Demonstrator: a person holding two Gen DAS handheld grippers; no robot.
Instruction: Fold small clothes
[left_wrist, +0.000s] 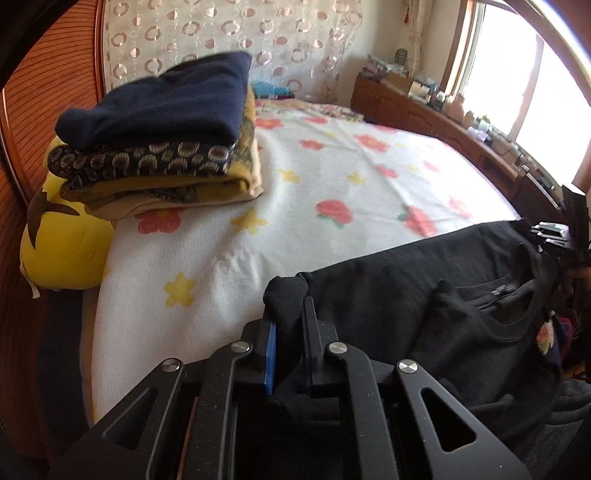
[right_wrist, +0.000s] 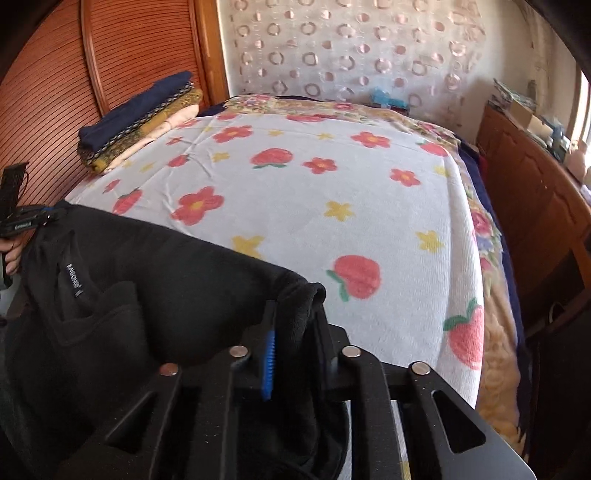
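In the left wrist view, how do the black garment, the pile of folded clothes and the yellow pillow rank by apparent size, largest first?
1. black garment, but it lies nearest the camera, which enlarges it.
2. pile of folded clothes.
3. yellow pillow, partly hidden under the pile, so its true size is unsure.

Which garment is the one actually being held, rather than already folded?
The black top at the bed's near edge: both the left gripper and right gripper pinch it. The folded stack lies untouched by the headboard.

Black shirt (left_wrist: 424, 295), white blanket (right_wrist: 369, 206) with red flowers, yellow stars.
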